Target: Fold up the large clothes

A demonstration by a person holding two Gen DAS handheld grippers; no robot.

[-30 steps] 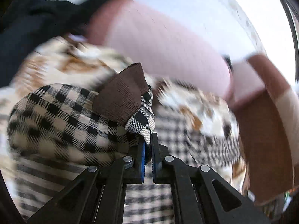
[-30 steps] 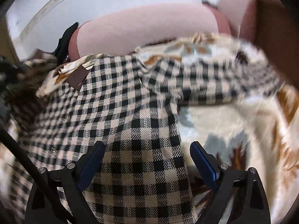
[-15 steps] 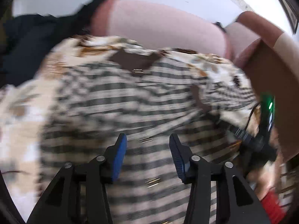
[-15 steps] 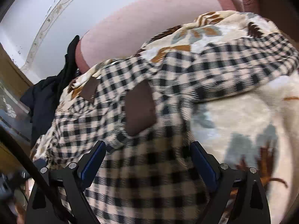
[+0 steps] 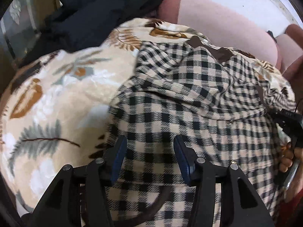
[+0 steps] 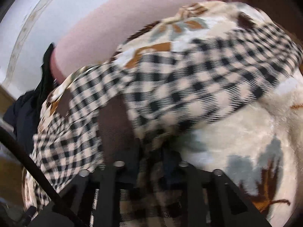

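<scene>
Closing right tongs [image 6: 151, 151] — checked shirt [image 6: 189, 79] between.

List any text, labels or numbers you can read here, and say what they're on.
No text can be read.
Black device, right edge of the left wrist view: pale marks, too small and blurred to read.
Shirt: no lettering shows.
Blanket: leaf pattern only, no lettering.

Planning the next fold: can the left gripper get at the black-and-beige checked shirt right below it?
Probably yes. The left gripper hangs over the black-and-beige checked shirt with its jaws apart, and nothing lies between them and the cloth spread on the leaf-print fleece blanket.
</scene>
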